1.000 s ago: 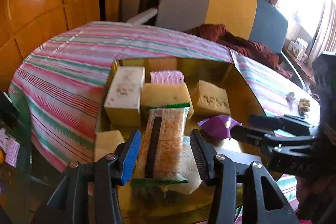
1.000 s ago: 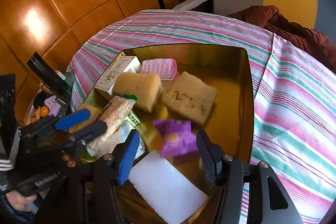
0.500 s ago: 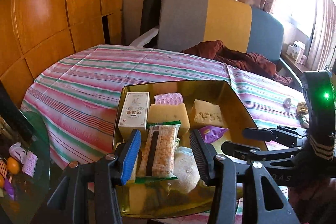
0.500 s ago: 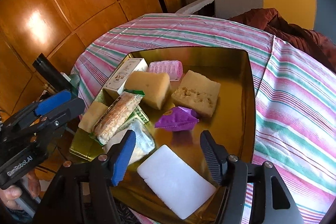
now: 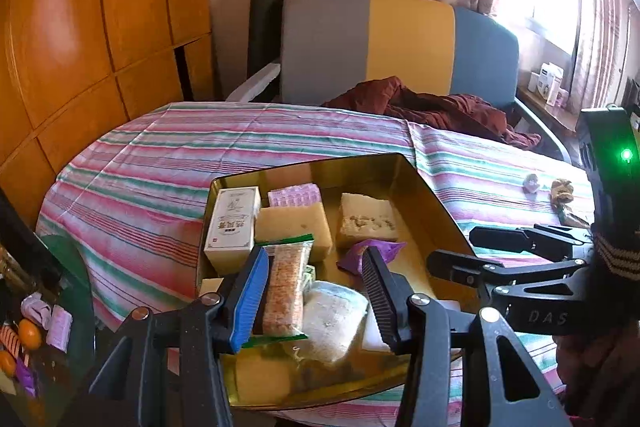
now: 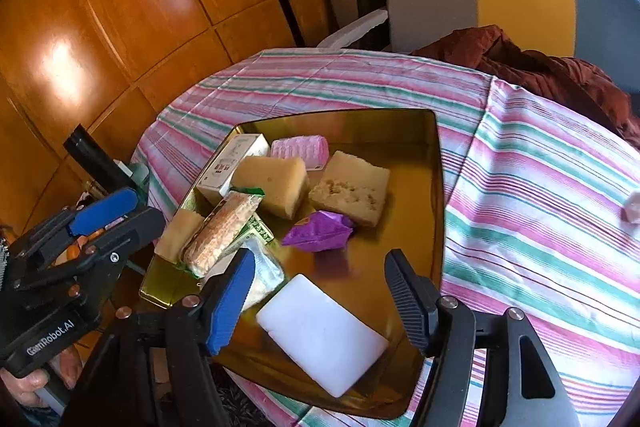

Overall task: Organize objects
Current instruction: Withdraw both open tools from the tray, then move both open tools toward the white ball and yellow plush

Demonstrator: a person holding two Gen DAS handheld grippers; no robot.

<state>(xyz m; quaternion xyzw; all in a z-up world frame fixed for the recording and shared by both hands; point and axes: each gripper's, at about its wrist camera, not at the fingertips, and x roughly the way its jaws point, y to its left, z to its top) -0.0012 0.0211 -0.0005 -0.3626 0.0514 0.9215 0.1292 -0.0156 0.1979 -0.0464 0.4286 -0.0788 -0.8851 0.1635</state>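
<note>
Both tilted down over gold tray [image 6: 436, 195] — left gripper [image 5: 312, 291] spread, empty; right gripper [image 6: 320, 291] opening, empty.

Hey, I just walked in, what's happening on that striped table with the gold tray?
A person is sorting small items into a gold tray on the striped tablecloth, with a handheld gripper in each hand. The right gripper hangs above the tray's near end, its jaws opening with nothing held; the purple packet lies loose in the tray beyond it. The left gripper is open over the snack bar, not gripping it. Two sponges, a white box, a pink roller and a white block also sit in the tray.
</note>
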